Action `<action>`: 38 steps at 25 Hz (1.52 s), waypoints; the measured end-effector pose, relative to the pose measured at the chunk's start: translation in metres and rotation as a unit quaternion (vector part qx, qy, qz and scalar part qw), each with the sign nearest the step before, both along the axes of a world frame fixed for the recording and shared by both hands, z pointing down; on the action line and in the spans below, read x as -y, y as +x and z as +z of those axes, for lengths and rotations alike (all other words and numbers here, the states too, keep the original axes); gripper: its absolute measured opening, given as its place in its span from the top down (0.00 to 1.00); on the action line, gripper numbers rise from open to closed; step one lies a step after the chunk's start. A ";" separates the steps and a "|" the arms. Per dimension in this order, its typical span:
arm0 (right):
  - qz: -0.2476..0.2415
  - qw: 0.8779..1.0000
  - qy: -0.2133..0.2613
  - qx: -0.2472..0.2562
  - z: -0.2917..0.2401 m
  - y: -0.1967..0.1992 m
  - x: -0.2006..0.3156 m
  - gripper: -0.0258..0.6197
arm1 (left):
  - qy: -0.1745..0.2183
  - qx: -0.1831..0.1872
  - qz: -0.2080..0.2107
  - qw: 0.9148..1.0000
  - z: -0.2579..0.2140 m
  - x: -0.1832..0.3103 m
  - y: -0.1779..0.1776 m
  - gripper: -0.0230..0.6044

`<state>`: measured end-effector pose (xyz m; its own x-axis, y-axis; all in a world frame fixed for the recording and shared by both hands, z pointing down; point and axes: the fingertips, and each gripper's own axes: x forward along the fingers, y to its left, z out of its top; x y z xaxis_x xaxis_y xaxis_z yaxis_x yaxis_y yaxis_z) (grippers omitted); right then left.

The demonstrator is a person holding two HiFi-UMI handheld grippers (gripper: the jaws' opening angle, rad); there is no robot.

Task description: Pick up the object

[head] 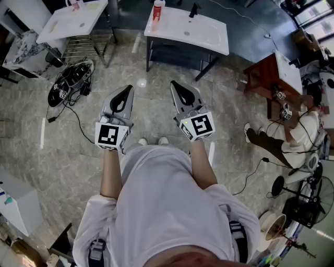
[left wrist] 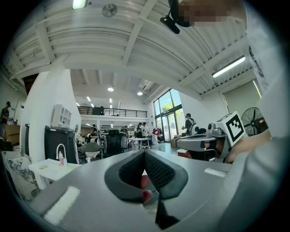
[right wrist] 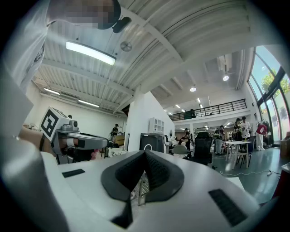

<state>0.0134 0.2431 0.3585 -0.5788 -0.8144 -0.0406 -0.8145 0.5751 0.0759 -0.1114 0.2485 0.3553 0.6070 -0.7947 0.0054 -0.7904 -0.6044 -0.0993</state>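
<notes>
Left claw (head: 127,89) sits short of the white desk (head: 201,32), jaws pressed together, nothing held. Red bottle (head: 157,14) with a paler top stands at the desk's left end, long axis upright, top up. Right claw (head: 176,85) is likewise short of the desk, closed and empty.

We see a white bench (head: 68,23) at upper left and a second white bench (head: 201,34) beside it on marbled floor (head: 229,109); black cabled gear (head: 70,83) lies left, a brown table (head: 263,75) and seated person (head: 292,135) right.
</notes>
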 end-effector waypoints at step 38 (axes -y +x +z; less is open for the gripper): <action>-0.013 0.997 -0.042 0.067 0.046 0.123 0.022 0.96 | -0.051 0.053 -0.042 0.996 0.041 0.014 0.096 0.96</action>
